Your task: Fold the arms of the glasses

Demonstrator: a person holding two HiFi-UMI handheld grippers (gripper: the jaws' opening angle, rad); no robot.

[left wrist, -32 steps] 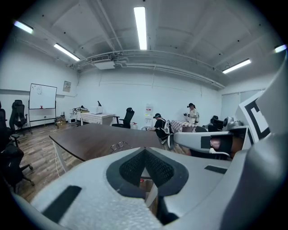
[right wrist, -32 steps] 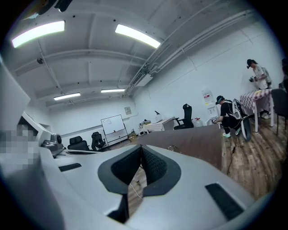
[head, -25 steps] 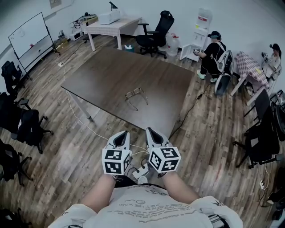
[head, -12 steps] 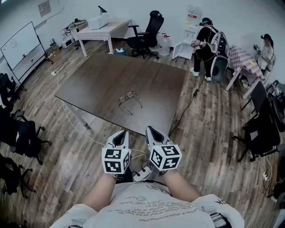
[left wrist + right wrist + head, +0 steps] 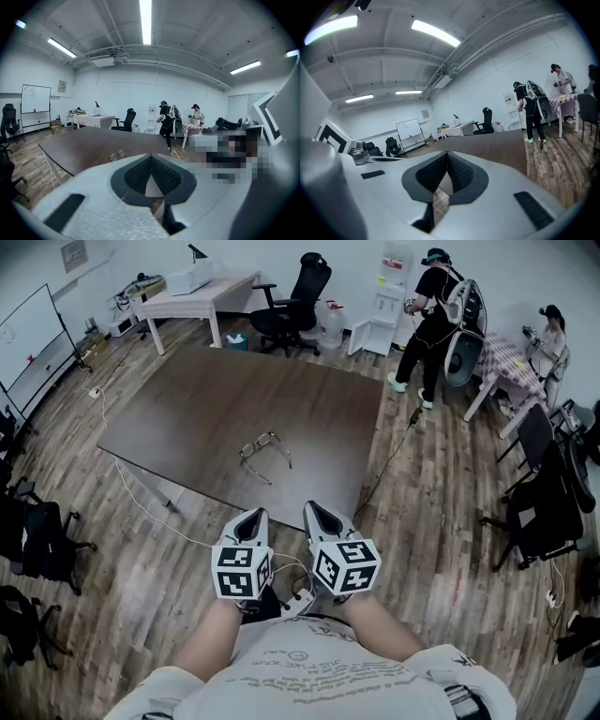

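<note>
A pair of glasses (image 5: 262, 452) lies on the dark brown table (image 5: 187, 409), near its front edge, with both arms spread out. From the left gripper view the glasses (image 5: 119, 154) show small on the table top. My left gripper (image 5: 253, 520) and right gripper (image 5: 313, 515) are held side by side close to my body, short of the table's near edge, over the wooden floor. The jaws of both are shut, tips together, with nothing between them.
A white cable (image 5: 141, 507) trails over the floor from the table's left side. Office chairs (image 5: 42, 540) stand at the left and a black chair (image 5: 539, 502) at the right. A person (image 5: 429, 306) stands beyond the table's far right corner, and a white desk (image 5: 183, 294) stands at the back.
The view has shifted: the table and glasses sit a little lower and further left in the head view than before. The person at the back right has stood up. Both grippers hold the same pose.
</note>
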